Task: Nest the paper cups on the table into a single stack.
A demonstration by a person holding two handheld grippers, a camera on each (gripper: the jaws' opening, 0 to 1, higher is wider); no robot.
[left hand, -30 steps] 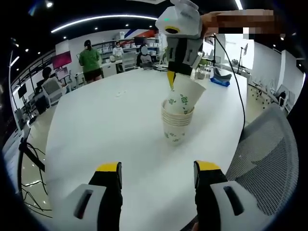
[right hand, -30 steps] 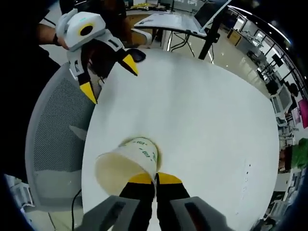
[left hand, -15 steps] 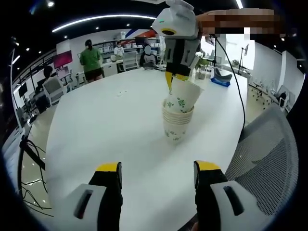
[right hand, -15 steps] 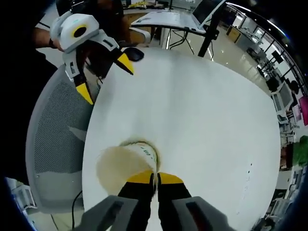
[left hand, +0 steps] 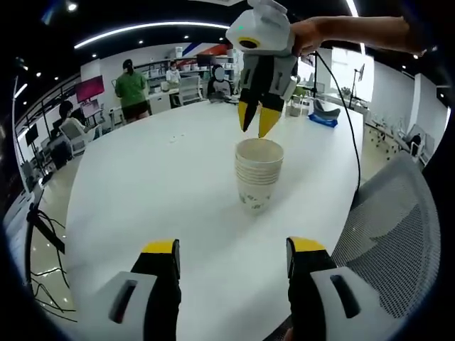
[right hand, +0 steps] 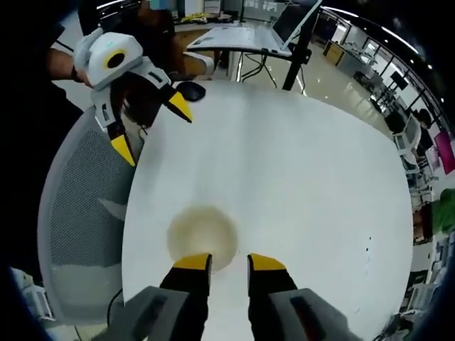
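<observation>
Presently, in the left gripper view, the left tool stood released over the round white surface. Beyond it, a nested stack of white paper cups with green print stood upright on that surface. Directly above the stack's rim, the right tool hung released, touching nothing. A grey mesh chair stood beside the surface.

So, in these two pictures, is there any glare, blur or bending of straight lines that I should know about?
Left gripper view: the fisheye lens curves the table edge and the ceiling light strips, while the cup stack stays sharp. Right gripper view: the white table is bright and nearly featureless, and the cup stack looks pale and soft from above.
</observation>
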